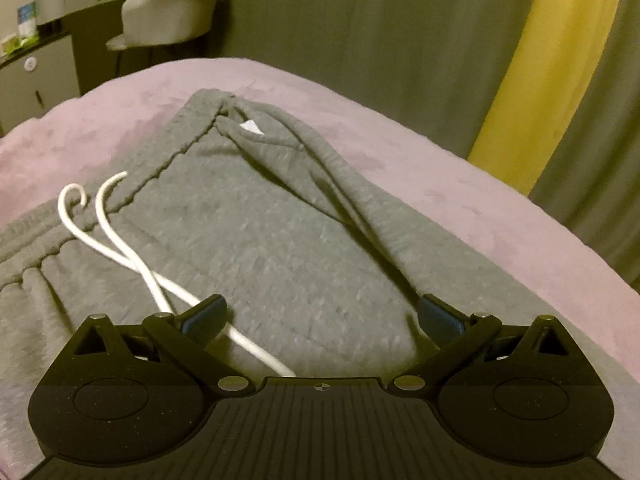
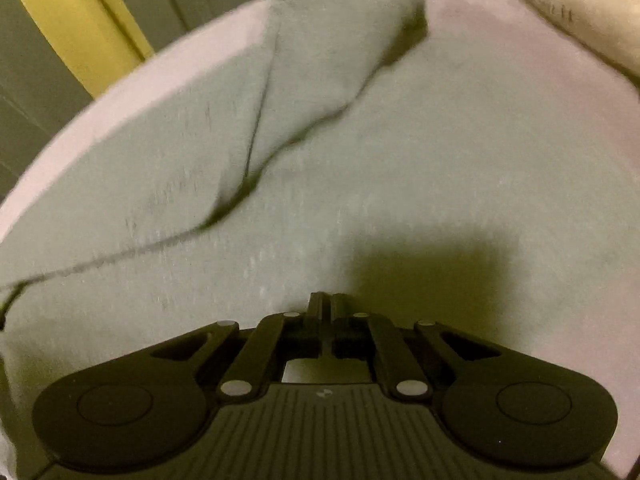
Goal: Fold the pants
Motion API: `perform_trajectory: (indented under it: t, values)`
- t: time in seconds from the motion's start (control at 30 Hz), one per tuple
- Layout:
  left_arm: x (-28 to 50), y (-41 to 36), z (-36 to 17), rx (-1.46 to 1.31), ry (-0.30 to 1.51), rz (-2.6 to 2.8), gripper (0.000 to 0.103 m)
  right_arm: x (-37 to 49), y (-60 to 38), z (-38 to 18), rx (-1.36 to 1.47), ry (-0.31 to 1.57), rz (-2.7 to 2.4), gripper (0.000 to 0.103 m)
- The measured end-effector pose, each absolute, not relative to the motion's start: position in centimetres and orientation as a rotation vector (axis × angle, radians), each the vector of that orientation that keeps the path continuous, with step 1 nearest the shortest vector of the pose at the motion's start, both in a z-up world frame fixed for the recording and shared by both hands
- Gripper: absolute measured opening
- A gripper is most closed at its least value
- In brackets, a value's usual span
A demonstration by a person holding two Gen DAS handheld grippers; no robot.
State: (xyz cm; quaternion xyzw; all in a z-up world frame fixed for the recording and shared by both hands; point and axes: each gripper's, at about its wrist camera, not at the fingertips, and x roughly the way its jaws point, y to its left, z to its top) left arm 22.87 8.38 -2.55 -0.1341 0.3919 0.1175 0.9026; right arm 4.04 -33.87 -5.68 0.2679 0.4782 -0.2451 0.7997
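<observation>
Left wrist view, pants: grey sweatpants (image 1: 256,232) lie spread on the pink blanket (image 1: 460,184) of a bed, waistband toward the blanket's left edge, white drawstring (image 1: 120,240) trailing loose across the cloth.
Left wrist view, fold: one layer is already turned over, its ridge running from the far end toward the near right; a small white tag (image 1: 251,127) shows at the far end.
Left wrist view, left gripper (image 1: 320,314): jaws spread wide above the cloth, nothing between them; the drawstring passes under the left finger.
Left wrist view, surroundings: grey curtain with a yellow stripe (image 1: 552,60) beyond the bed's far edge; a pale chair (image 1: 176,12) at far left.
Right wrist view, pants: blurred grey fabric (image 2: 360,184) fills the blanket, a creased flap toward its far edge.
Right wrist view, right gripper (image 2: 322,308): jaws pressed together; no cloth visibly pinched.
Step in hand: probably repositioning between folds.
Next move: likely needs both grippers to pinch one end and carry it across evenly.
</observation>
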Motion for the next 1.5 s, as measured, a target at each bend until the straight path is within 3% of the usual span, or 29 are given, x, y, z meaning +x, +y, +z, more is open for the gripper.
perform_trajectory:
  t: [0.07, 0.1, 0.13, 0.2, 0.33, 0.47, 0.63, 0.93, 1.03, 1.17, 1.23, 1.27, 1.33, 1.4, 1.5]
  values:
    - [22.7, 8.3, -2.3, -0.272, 0.810, 0.254, 0.103, 5.5, -33.3, -4.0, 0.441, 0.926, -0.536, 0.009]
    - [22.6, 8.2, -2.3, -0.265, 0.811, 0.257, 0.103, 6.8, -33.1, -3.4, 0.382, 0.880, -0.527, 0.023]
    - [22.7, 8.1, -2.3, -0.257, 0.816, 0.259, 0.103, 8.0, -33.2, -3.2, 0.363, 0.856, -0.516, 0.044]
    - [22.7, 8.1, -2.5, -0.254, 0.828, 0.252, 0.103, 10.3, -34.2, -3.6, 0.393, 0.843, -0.522, 0.062]
    - [23.6, 8.8, -3.3, -0.298, 0.867, 0.200, 0.103, 13.9, -34.8, -4.0, 0.390, 0.820, -0.570, 0.067]
    - [25.4, 9.1, -3.5, -0.274, 0.904, 0.142, 0.103, 15.8, -36.0, -7.2, 0.427, 0.946, -0.610, 0.071]
    - [28.1, 10.0, -3.2, -0.235, 0.901, 0.126, 0.103, 15.2, -36.6, -8.2, 0.434, 0.924, -0.612, 0.103]
    - [32.7, 11.1, -2.8, -0.372, 0.989, 0.077, 0.103, 13.6, -35.9, -9.4, 0.450, 0.832, -0.615, 0.103]
    - [32.1, 12.1, -1.4, -0.437, 0.935, 0.072, 0.103, 13.3, -35.5, -9.5, 0.439, 0.809, -0.619, 0.103]
    - [33.4, 11.0, -1.7, -0.350, 0.987, 0.084, 0.103, 12.2, -34.4, -9.8, 0.423, 0.760, -0.627, 0.103]
    - [34.2, 10.5, -3.0, -0.319, 1.040, 0.111, 0.094, 12.2, -34.1, -10.0, 0.413, 0.748, -0.631, 0.103]
    - [34.4, 10.4, -3.2, -0.308, 1.047, 0.128, 0.084, 12.1, -33.9, -10.0, 0.409, 0.746, -0.630, 0.103]
    - [34.5, 10.0, -3.1, -0.277, 1.019, 0.143, 0.079, 12.1, -34.0, -10.1, 0.407, 0.746, -0.622, 0.103]
    - [34.2, 9.6, -2.7, -0.262, 0.996, 0.123, 0.060, 12.1, -34.2, -10.1, 0.411, 0.751, -0.615, 0.103]
    - [34.6, 9.8, -3.0, -0.276, 0.988, 0.125, 0.050, 12.2, -34.3, -10.1, 0.407, 0.759, -0.611, 0.103]
